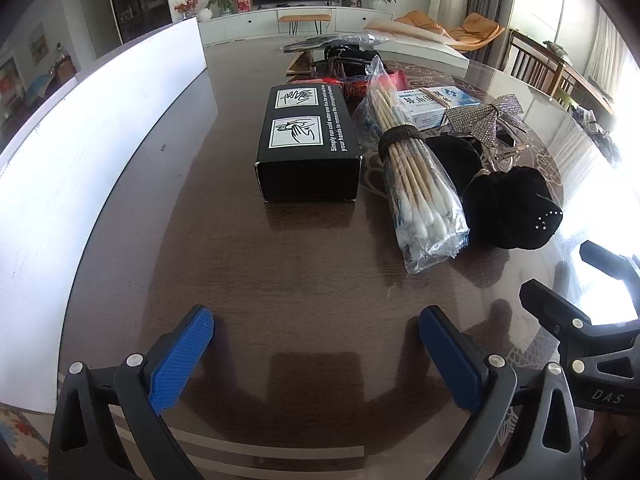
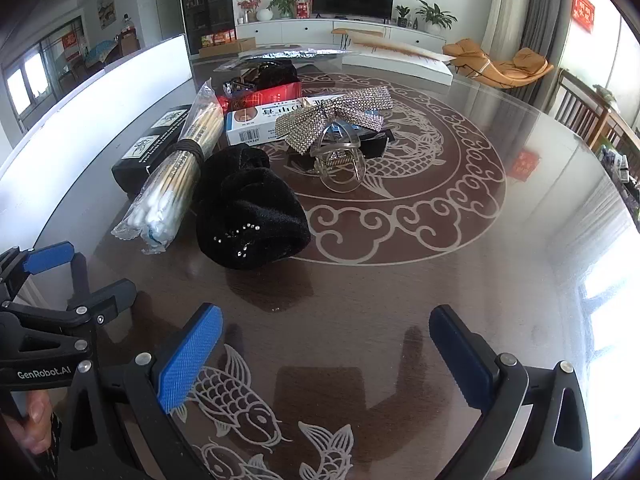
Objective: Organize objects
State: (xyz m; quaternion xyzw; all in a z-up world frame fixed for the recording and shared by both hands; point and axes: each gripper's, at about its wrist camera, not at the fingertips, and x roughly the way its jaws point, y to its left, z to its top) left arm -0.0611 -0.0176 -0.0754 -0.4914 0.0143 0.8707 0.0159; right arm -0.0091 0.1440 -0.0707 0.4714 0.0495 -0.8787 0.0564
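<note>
Sorting looks unstarted: box, swabs, pouch and clip lie clustered on the surface, both grippers' fingers spread, empty.

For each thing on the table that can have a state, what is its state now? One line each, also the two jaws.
Left gripper: jaws open, empty.
Right gripper: jaws open, empty.
Black rectangular cardboard box: closed, lying flat.
Clear plastic bag of cotton swabs: tied by a dark band, lying.
Black velvet pouch: lying slumped.
Clear plastic hair claw with rhinestone bow: closed.
</note>
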